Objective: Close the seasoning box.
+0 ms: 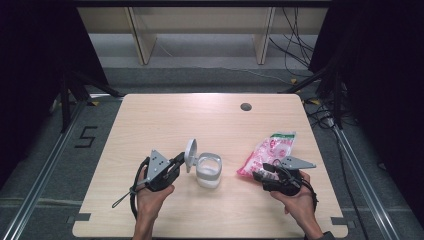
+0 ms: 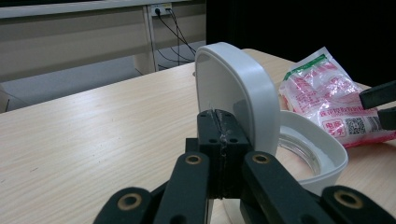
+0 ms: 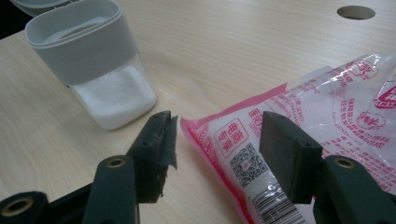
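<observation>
The white container [image 1: 208, 171] is standing near the middle of the table [image 1: 150, 120], with its hinged lid [image 1: 190, 155] standing upright on the left. It is looking stiff and smooth, probably light, so the lid edge is the best place to hold. The pink bag [image 1: 267, 152] to the right is looking soft and slippery. The left gripper [image 1: 176, 162] is pressed together beside the lid. The right gripper [image 3: 215, 140] is spread, with 2 jaws around the near corner of the bag, not pinching it.
</observation>
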Action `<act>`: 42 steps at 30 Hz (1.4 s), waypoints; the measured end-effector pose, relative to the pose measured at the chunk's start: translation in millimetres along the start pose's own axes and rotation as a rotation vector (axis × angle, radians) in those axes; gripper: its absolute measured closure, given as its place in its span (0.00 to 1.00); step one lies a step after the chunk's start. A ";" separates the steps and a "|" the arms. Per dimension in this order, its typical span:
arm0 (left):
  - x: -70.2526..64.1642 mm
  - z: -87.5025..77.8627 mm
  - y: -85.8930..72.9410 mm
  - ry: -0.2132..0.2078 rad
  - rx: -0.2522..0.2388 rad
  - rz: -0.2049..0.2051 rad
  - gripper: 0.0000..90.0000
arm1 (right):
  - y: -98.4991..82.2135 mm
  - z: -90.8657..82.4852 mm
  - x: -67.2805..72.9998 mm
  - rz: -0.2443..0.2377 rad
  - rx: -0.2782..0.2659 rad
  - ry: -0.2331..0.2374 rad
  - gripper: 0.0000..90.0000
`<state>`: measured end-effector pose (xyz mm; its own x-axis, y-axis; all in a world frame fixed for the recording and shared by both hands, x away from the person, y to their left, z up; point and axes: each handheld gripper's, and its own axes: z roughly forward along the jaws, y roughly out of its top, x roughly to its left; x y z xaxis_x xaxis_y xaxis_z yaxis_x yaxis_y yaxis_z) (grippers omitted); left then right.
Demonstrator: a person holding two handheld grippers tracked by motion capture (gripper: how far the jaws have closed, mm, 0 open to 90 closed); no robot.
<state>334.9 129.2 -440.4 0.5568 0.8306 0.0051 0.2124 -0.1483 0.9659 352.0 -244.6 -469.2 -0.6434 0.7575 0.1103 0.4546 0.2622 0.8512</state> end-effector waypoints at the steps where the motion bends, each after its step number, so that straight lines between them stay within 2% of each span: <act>1: -0.7 -0.1 -0.3 -0.005 -0.005 -0.003 0.99 | 0.1 -0.2 -0.2 -0.003 -0.001 -0.005 0.50; 2: -2.0 -0.7 -0.4 -0.006 -0.004 -0.004 0.99 | -0.4 0.2 1.5 0.024 0.001 0.006 0.50; 3: -2.7 -0.8 -0.3 -0.007 -0.007 0.002 0.99 | -0.1 -0.2 0.1 0.001 0.002 -0.003 0.50; 7: -4.6 -0.4 -0.4 -0.011 -0.009 0.005 0.99 | -0.2 -0.3 0.1 0.000 0.004 -0.004 0.50; 8: -4.7 0.3 -0.4 -0.018 -0.016 0.007 0.99 | -0.8 0.1 2.4 0.035 0.006 0.008 0.50; 11: -6.0 -0.4 0.8 -0.014 -0.011 0.007 0.99 | -0.5 -1.1 1.9 0.030 0.017 0.007 0.50; 12: -6.1 -0.4 1.1 -0.015 -0.010 0.014 0.99 | -0.4 -0.6 0.1 0.008 0.009 0.006 0.50; 13: -6.9 -0.2 1.2 -0.017 -0.008 0.011 0.99 | -0.6 -1.3 2.1 0.033 0.017 0.007 0.50; 14: -7.6 0.9 1.0 -0.023 -0.014 0.009 0.99 | -0.4 -0.9 -0.4 0.007 0.009 0.005 0.50; 21: -15.0 1.7 2.4 -0.029 -0.023 0.009 0.99 | -0.9 -0.2 -0.1 0.012 -0.001 0.009 0.50; 22: -16.5 1.5 2.6 -0.035 -0.033 0.012 0.99 | -0.9 -1.3 1.5 0.031 0.015 0.007 0.50; 24: -20.9 0.4 3.7 -0.048 -0.036 0.018 0.99 | -1.1 -0.6 2.5 0.036 0.003 0.011 0.50; 27: -26.2 0.3 5.1 -0.056 -0.038 0.026 0.99 | -0.9 -2.0 2.4 0.039 0.014 0.007 0.50; 28: -26.9 0.8 5.2 -0.065 -0.046 0.019 0.99 | -0.8 -1.6 0.3 0.020 0.000 0.009 0.50; 32: -27.4 -1.7 7.3 -0.094 -0.035 0.021 0.93 | -0.9 -1.8 -0.5 0.014 -0.008 0.007 0.50; 35: -29.7 -2.4 6.1 -0.132 -0.024 0.014 0.81 | -1.2 -1.2 -0.4 0.015 -0.013 0.011 0.50; 37: -30.6 -2.9 5.4 -0.154 -0.041 0.017 0.76 | -0.8 -2.5 -0.1 0.016 -0.001 0.009 0.50; 38: -32.8 -3.4 4.9 -0.165 -0.036 -0.001 0.74 | -0.8 -2.5 -0.1 0.017 -0.002 0.010 0.50; 39: -33.3 -4.0 5.1 -0.171 -0.030 0.009 0.71 | -1.0 -2.7 1.8 0.034 0.001 0.013 0.50; 40: -33.8 -3.6 4.8 -0.177 -0.032 0.010 0.68 | -0.9 -2.2 0.5 0.017 -0.003 0.016 0.50; 41: -35.4 -3.4 4.2 -0.177 -0.028 -0.013 0.64 | -1.1 -2.2 0.1 0.015 0.000 0.011 0.50; 42: -35.1 -3.5 4.1 -0.175 -0.025 -0.016 0.61 | -1.3 -2.3 2.4 0.037 0.006 0.010 0.49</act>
<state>313.4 101.3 -435.7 0.6851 0.7265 -0.0528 0.2029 -0.1207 0.9717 348.5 -244.5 -468.9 -0.6319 0.7610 0.1467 0.4821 0.2377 0.8433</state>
